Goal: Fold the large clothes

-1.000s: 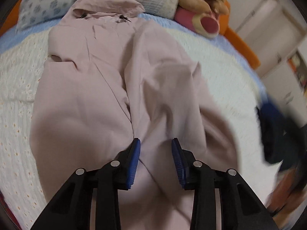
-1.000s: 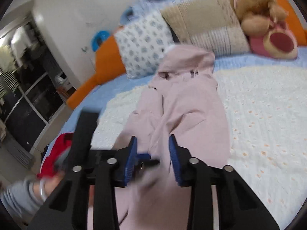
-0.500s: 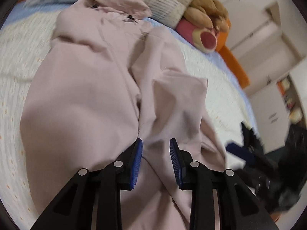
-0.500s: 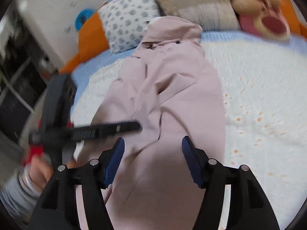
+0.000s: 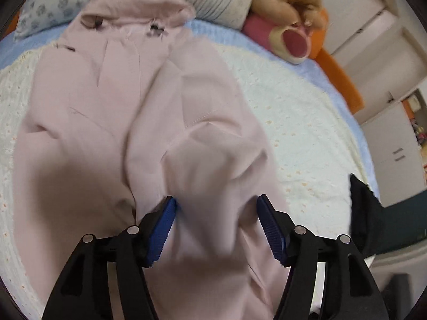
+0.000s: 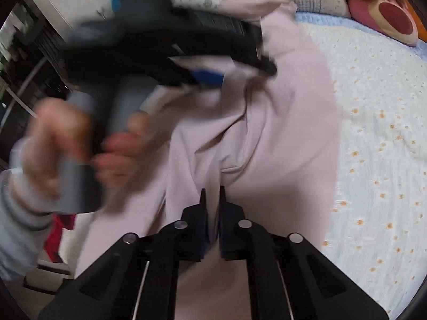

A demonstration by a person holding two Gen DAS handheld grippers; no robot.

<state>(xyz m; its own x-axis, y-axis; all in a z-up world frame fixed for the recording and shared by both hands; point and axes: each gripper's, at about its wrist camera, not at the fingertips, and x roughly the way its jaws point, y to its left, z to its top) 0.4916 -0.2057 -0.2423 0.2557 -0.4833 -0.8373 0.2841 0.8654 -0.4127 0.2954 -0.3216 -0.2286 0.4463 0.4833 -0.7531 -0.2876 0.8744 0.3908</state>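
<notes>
A pale pink hooded garment (image 5: 112, 122) lies lengthwise on the bed, hood toward the pillows. In the left wrist view my left gripper (image 5: 216, 202) hangs over its lower part. Its jaws are opening, and a raised fold of pink cloth bulges between the blue pads (image 5: 162, 226). In the right wrist view my right gripper (image 6: 212, 194) is shut, pinching a thin ridge of the pink garment (image 6: 288, 138) between its tips. The left gripper (image 6: 208, 76) also shows there, blurred, above the cloth, with a hand (image 6: 80, 146) on its handle.
A cream dotted bedspread (image 6: 379, 133) covers the bed. Patterned pillows (image 5: 50, 5) and a brown and pink plush toy (image 5: 288, 26) lie at the head. A dark cloth (image 5: 365, 213) sits at the bed's right edge. Red cloth (image 6: 58, 234) lies beyond the left edge.
The left jaws have spread wide around the fold. The right jaws went from wide to shut on the cloth and sank closer to it. The left gripper swung across the right view.
</notes>
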